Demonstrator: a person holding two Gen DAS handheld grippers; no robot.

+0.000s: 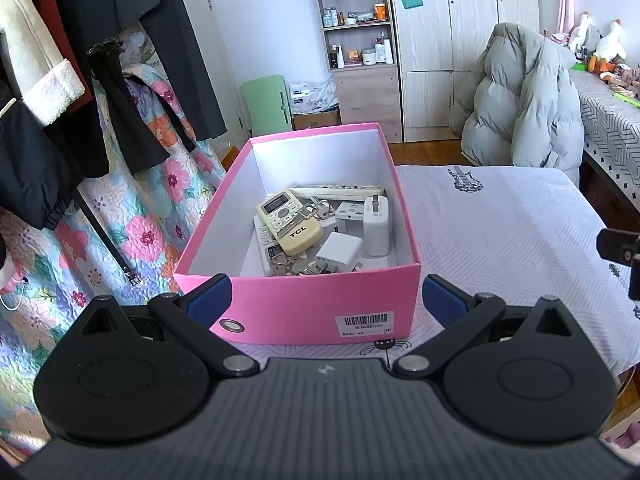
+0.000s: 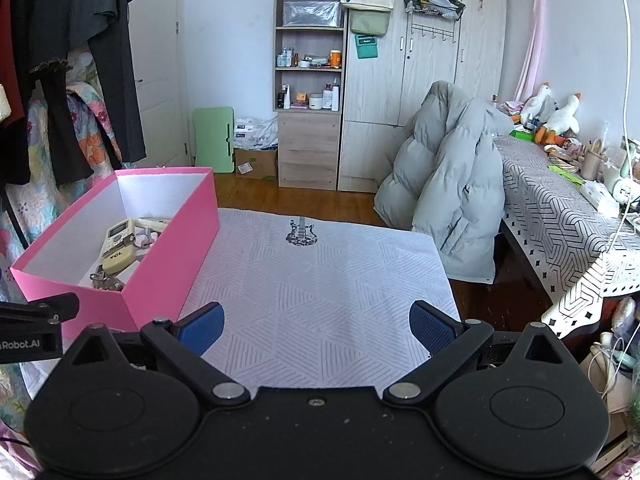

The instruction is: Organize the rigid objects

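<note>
A pink box (image 1: pixel 296 308) stands on the white patterned tablecloth (image 1: pixel 500 220). Inside lie a cream TCL remote (image 1: pixel 290 222), a long white remote (image 1: pixel 336 190), white chargers (image 1: pixel 376 226), and keys (image 1: pixel 298 266). My left gripper (image 1: pixel 326 300) is open and empty, its fingers on either side of the box's near end wall. My right gripper (image 2: pixel 316 328) is open and empty over bare cloth, to the right of the box (image 2: pixel 160 280). The TCL remote (image 2: pixel 118 246) also shows in the right wrist view.
Clothes hang at the left above a floral quilt (image 1: pixel 132 216). A grey puffer jacket (image 2: pixel 452 196) drapes a chair beyond the table. A cluttered side table (image 2: pixel 568 208) stands at the right. Shelves and a wardrobe line the back wall.
</note>
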